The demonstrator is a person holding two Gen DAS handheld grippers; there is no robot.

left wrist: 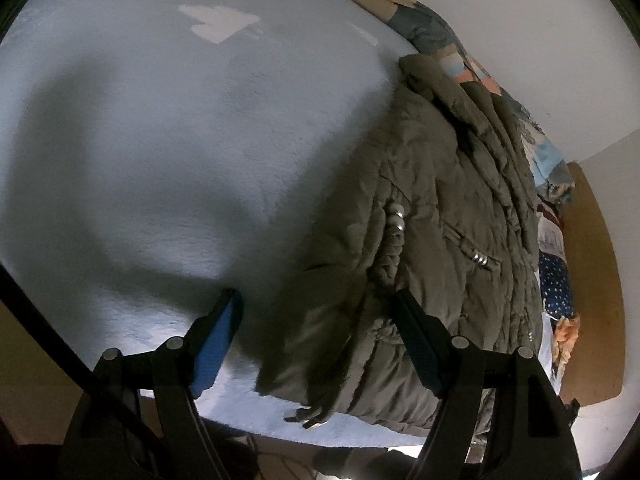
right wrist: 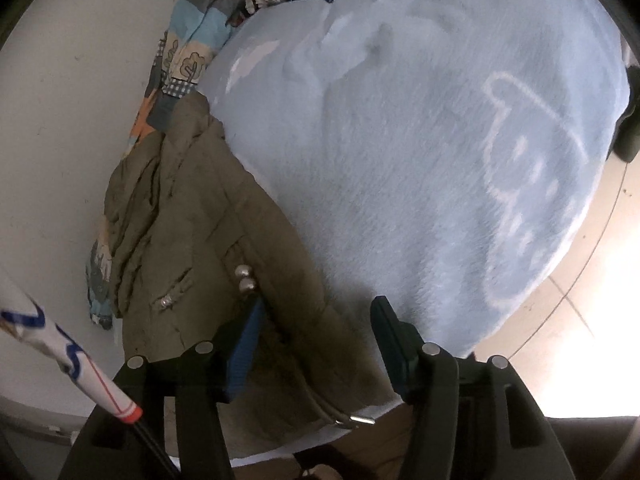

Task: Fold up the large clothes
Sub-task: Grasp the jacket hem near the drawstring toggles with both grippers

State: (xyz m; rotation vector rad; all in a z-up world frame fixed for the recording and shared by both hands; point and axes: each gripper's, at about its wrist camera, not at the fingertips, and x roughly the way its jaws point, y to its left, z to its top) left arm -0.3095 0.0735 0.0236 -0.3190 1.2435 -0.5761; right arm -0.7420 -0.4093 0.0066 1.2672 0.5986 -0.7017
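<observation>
Both claws spread over the near hem of a puffy olive-green quilted jacket [left wrist: 436, 216].

Lay along the wall side of the pale blue fleece blanket [left wrist: 168, 128], long axis running near to far. Left gripper [left wrist: 316, 344] wide open, holding nothing; right gripper [right wrist: 316, 344] likewise (hem between the jaws, pads clear). No containers seen.

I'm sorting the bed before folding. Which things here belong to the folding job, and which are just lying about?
Job:
- olive padded jacket, lying on the blue blanket
- left gripper, open
- right gripper, open

Lying about:
- patchwork quilt by the wall
- dotted navy fabric
</observation>
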